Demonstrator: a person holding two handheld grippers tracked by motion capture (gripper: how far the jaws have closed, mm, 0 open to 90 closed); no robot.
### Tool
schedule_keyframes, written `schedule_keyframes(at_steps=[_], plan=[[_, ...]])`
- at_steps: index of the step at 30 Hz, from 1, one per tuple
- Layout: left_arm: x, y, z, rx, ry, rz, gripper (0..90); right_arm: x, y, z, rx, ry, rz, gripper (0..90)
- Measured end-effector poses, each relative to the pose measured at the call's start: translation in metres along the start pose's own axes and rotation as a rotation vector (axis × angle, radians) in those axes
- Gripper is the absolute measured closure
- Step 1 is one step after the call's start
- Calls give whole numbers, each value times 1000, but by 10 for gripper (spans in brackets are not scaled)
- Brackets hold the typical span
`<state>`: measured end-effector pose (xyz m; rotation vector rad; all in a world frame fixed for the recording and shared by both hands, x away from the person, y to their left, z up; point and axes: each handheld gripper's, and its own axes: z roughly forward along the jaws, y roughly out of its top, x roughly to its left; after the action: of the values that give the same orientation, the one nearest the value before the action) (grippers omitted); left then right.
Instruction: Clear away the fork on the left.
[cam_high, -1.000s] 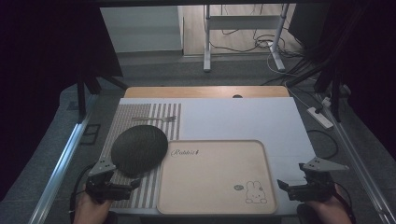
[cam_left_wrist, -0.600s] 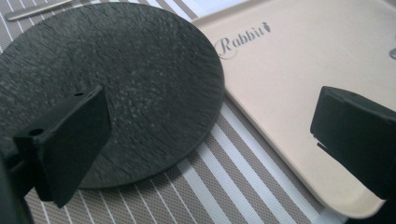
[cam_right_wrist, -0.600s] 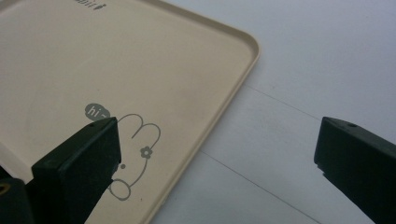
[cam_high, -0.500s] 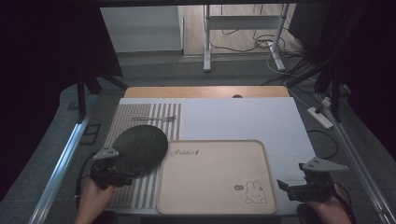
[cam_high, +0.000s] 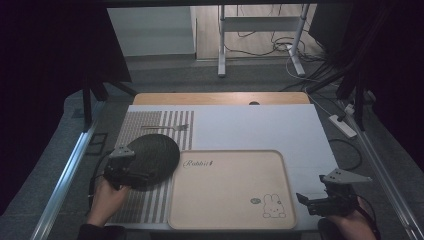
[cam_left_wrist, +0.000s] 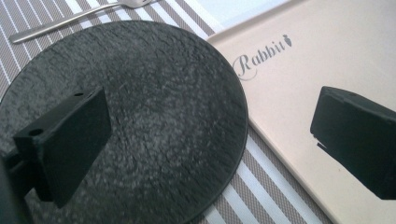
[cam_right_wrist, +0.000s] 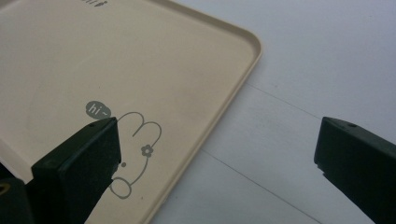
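A round black slate plate (cam_high: 152, 155) (cam_left_wrist: 140, 121) lies on the striped placemat (cam_high: 145, 210), left of a beige tray (cam_high: 230, 190) (cam_right_wrist: 84, 60) printed with "Rabbit" and a bunny. My left gripper (cam_high: 131, 172) (cam_left_wrist: 210, 144) hovers open over the plate's near edge; one jaw stands over the plate, the other over the tray. At the tray's near right corner my right gripper (cam_high: 315, 202) (cam_right_wrist: 217, 163) is open, one jaw over the bunny drawing, the other over the white mat (cam_right_wrist: 303, 70). Nothing sits between either pair of jaws.
A metal fork (cam_high: 165, 127) (cam_left_wrist: 70, 21) lies on the placemat beyond the plate. A white mat (cam_high: 255, 125) covers the table's middle and right, with a wooden strip (cam_high: 220, 98) behind it. Cables and a power strip (cam_high: 342, 125) lie on the floor.
My left gripper has moved forward and right from the table's near left edge to over the plate's near edge. The right gripper has stayed put.
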<state>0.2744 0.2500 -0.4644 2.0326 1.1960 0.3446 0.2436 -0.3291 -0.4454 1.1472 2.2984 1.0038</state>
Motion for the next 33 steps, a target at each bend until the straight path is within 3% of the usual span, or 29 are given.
schedule_keyframes(at_steps=[13, 20, 33], plan=[[20, 22, 19, 17, 0, -40, 0, 0, 0, 0, 3, 0, 0, 12], [30, 30, 30, 42, 40, -53, 1, 0, 0, 0, 6, -3, -3, 12], [53, 49, 47, 35, 21, -63, 0, 0, 0, 0, 10, -2, -5, 12]])
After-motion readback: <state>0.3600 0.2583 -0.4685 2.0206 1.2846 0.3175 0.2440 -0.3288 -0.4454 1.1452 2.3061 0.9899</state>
